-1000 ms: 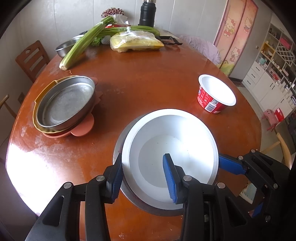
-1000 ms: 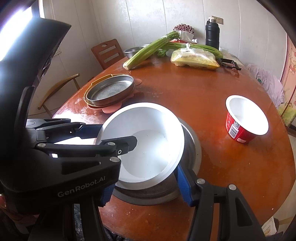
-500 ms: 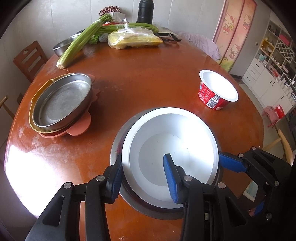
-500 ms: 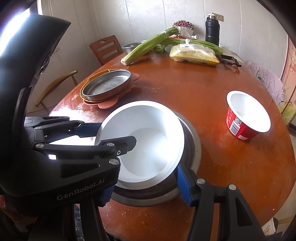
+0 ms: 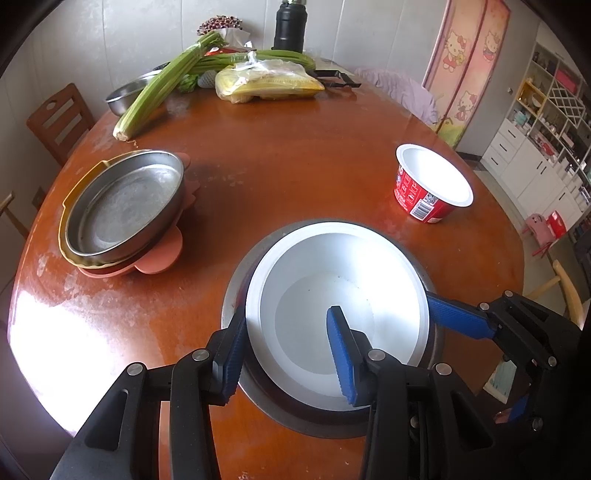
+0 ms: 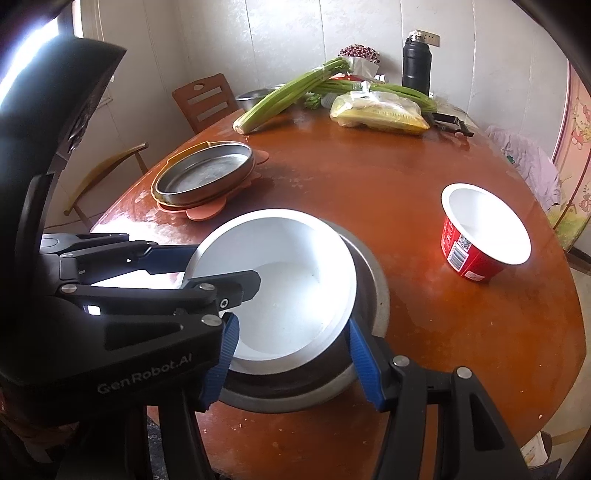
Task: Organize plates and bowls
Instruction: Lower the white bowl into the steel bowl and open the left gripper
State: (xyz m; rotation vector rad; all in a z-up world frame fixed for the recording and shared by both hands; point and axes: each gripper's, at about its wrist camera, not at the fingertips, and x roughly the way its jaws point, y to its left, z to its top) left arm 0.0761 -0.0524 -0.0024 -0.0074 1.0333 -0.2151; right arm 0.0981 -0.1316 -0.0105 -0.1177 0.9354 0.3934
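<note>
A white bowl (image 5: 332, 295) sits nested in a larger metal bowl (image 5: 236, 295) near the table's front edge; both show in the right wrist view, the white bowl (image 6: 288, 266) and the metal bowl (image 6: 373, 288). My left gripper (image 5: 288, 354) is open, one finger outside the white bowl's left rim and one inside it. My right gripper (image 6: 291, 354) is open around the bowls' near side. A red paper bowl (image 5: 432, 184) stands to the right. A stack of a metal plate (image 5: 125, 206) on yellow and pink plates lies at the left.
Celery stalks (image 5: 166, 85), a bag of yellow food (image 5: 266, 85), a metal basin (image 5: 125, 96) and a black flask (image 5: 290, 26) crowd the table's far edge. Wooden chairs (image 5: 59, 122) stand at the left. White cabinets (image 5: 535, 147) are at the right.
Both cameras have tilted up and pulled back slightly, so the table's far objects sit lower in view. The grippers keep their places around the bowls, still open.
</note>
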